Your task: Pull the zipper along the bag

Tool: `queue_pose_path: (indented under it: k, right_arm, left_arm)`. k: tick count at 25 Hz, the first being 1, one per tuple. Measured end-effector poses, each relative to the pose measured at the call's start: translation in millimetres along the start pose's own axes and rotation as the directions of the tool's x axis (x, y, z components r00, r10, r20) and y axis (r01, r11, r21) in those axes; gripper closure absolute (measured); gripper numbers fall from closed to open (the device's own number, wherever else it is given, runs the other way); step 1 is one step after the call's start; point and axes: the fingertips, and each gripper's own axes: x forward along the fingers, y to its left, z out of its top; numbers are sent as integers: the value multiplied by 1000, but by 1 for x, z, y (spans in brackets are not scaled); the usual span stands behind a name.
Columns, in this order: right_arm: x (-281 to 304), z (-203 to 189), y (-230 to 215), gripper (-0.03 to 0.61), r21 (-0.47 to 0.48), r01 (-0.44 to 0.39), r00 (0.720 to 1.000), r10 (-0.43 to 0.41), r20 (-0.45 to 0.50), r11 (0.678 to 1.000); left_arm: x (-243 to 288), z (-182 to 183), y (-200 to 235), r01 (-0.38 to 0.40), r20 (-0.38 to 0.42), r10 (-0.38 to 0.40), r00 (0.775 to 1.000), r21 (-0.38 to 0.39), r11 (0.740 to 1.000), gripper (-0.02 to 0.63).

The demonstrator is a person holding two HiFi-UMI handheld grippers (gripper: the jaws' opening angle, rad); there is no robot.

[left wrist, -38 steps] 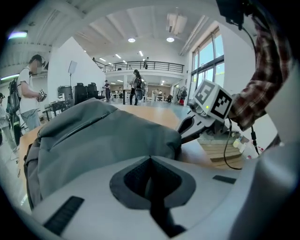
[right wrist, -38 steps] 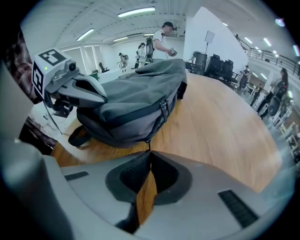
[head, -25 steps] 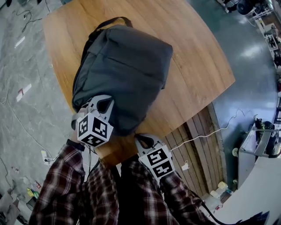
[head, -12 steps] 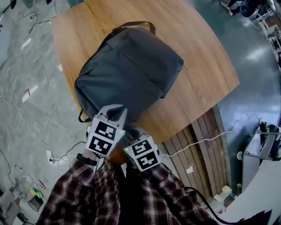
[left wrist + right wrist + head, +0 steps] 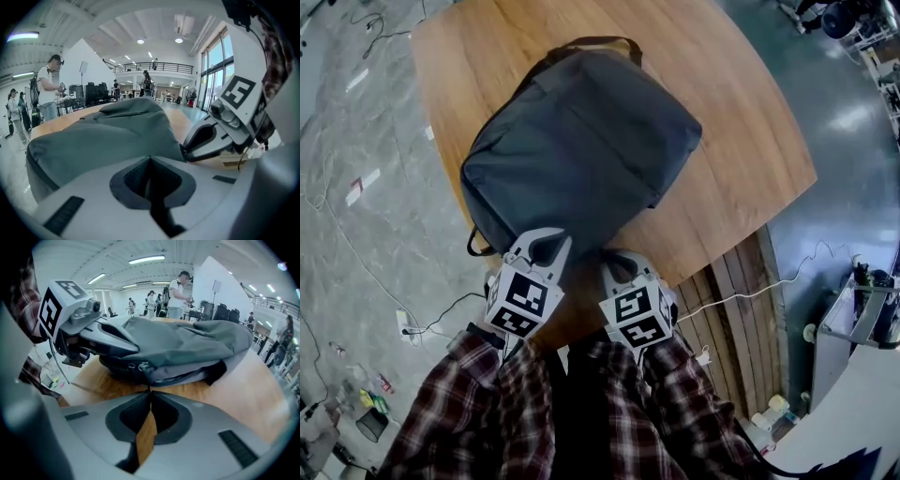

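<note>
On a wooden table over grey stone floor, a dark bag

I can read no word, number or brand anywhere in my feeds. The only printed marks I get are the black-and-white square patterns on the marker cubes of the left claw and the right claw, and these are coded blocks rather than letters or digits. On the floor beside the bench lie white strips with small red marks, too small for me to read.
</note>
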Motion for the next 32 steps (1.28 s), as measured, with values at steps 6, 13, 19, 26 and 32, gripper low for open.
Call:
queue_pose_path:
  k: [6, 13, 19, 26, 32]
  right_arm:
    - [-8, -8, -70, 562, 65, 116, 993, -115, -21, 991]
    - [-3, 1, -111, 560, 107, 163, 987, -163, -9, 981]
    - [-15, 2, -108, 560, 217, 153, 986, -164, 37, 964]
    - [-82, 58, -110, 560, 448, 80, 940, -217, 263, 890]
    - [-144, 172, -52, 561, 335, -89, 843, -108, 527, 938]
  left_arm:
    - [1, -2, -2, 14, -2, -14, 1000, 8, 1000, 604]
    - [2, -4, -3, 8, -9, -8, 1000, 18, 1000, 604]
    - [-4, 5, 2, 5, 32, -4, 999, -42, 999, 604]
    - [-59, 79, 34, -57, 260, 149, 954, -331, 942, 603]
    - [-124, 145, 35, -114, 347, 246, 905, -359, 926, 604]
